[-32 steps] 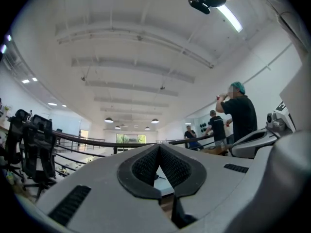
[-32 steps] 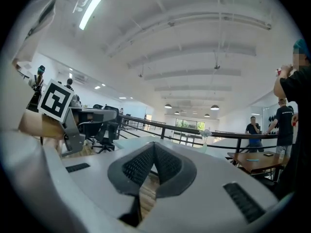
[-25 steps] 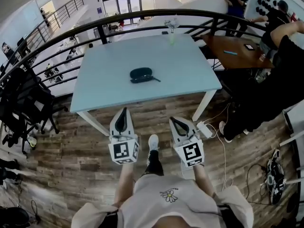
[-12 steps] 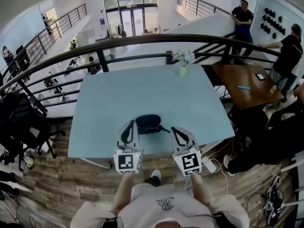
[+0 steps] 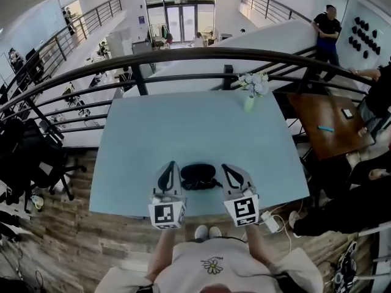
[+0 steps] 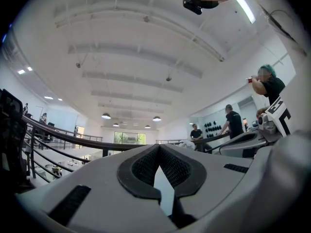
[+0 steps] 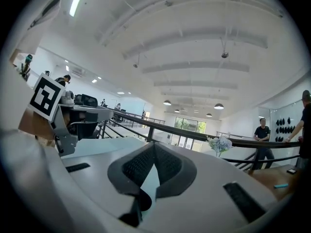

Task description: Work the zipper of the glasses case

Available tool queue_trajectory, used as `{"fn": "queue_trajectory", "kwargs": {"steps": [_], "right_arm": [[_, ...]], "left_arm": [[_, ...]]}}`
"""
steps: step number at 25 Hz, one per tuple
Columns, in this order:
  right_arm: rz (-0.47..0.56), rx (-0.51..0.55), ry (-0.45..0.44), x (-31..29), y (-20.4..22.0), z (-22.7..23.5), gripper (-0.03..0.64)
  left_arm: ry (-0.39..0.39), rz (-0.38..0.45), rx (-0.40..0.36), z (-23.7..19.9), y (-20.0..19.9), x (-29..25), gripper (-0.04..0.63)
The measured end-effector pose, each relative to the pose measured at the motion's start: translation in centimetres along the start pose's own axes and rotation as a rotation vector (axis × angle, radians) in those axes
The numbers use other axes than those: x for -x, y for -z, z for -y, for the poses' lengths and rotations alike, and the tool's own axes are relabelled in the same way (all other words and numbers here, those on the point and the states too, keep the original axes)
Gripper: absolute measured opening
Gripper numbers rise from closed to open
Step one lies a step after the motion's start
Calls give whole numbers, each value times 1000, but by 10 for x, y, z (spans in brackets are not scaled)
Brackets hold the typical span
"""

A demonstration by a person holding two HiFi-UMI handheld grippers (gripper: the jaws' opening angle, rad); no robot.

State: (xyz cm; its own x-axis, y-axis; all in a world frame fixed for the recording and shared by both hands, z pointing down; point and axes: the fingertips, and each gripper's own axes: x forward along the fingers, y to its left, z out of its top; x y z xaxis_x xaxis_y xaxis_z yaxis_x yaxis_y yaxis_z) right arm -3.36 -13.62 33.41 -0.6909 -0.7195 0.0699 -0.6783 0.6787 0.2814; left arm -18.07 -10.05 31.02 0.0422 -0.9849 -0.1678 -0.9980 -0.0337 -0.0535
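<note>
Since a second ago the person has walked up to the surface [image 5: 183, 127]. Both grippers, which were out over the wooden floor short of it, now sit over its near edge with the glasses case [image 5: 198, 174] between them.

The case lies flat close to that near edge, its long axis running side to side, one end toward each gripper. The left gripper [image 5: 170, 167] is just beside the case's left end and the right gripper [image 5: 227, 168] just beside its right end, about equally near. Neither touches it as far as I can see.

The left fingers [image 6: 141, 166] are pressed together on nothing, and so are the right fingers [image 7: 138, 166]. Both point level, out past the case rather than down at it. I'd say they must part and tip down toward it before the zipper can be reached.
</note>
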Motion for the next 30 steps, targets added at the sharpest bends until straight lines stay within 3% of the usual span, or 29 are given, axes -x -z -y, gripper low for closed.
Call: {"fn": "queue_trajectory", "kwargs": {"steps": [8, 15, 19, 30], "right_arm": [[13, -47, -45, -14, 9, -1, 8], [7, -70, -73, -22, 20, 4, 8], [-78, -66, -98, -24, 48, -12, 8], [-258, -184, -194, -34, 133, -54, 8]], "left_arm": [[-41, -14, -11, 3, 5, -3, 14], [-31, -40, -32, 7, 18, -16, 14], [-40, -100, -4, 8, 39, -11, 14], [-53, -248, 17, 14, 114, 7, 14]]}}
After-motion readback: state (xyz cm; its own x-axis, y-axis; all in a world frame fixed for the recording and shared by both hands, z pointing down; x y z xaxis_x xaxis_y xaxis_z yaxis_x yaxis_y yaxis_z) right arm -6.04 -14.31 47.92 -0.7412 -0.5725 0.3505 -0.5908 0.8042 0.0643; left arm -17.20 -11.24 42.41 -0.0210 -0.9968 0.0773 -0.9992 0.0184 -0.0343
